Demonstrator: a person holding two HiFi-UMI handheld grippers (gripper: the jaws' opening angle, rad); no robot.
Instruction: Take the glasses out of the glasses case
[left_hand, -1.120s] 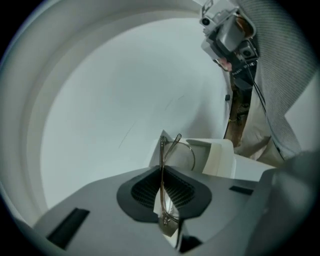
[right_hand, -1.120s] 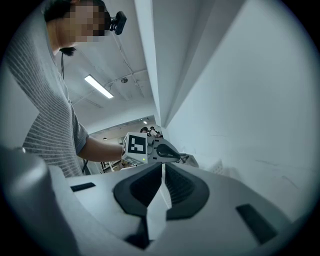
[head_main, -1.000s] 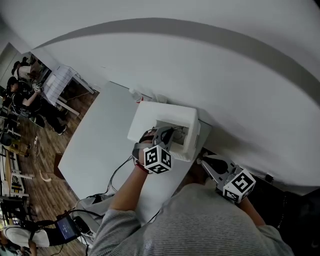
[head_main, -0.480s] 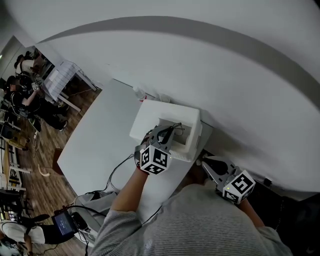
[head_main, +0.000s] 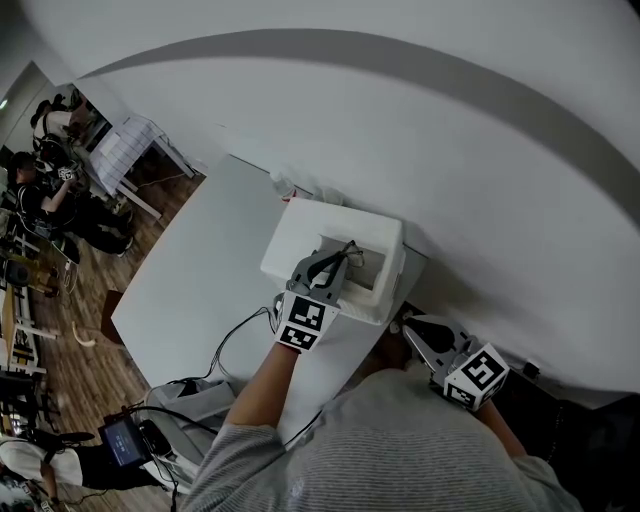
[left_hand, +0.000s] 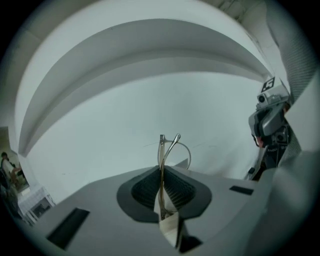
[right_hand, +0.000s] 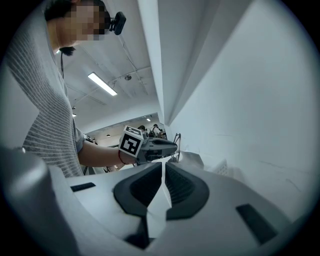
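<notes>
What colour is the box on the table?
The box is white; the head view shows it best.

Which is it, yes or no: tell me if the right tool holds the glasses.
No: the right tool has its jaws together on nothing, while the glasses stand pinched in the left tool.

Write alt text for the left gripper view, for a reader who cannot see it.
The left tool is shut on a pair of thin metal glasses, folded and standing up from between its jaws. Behind them there is only a plain white wall.
</notes>
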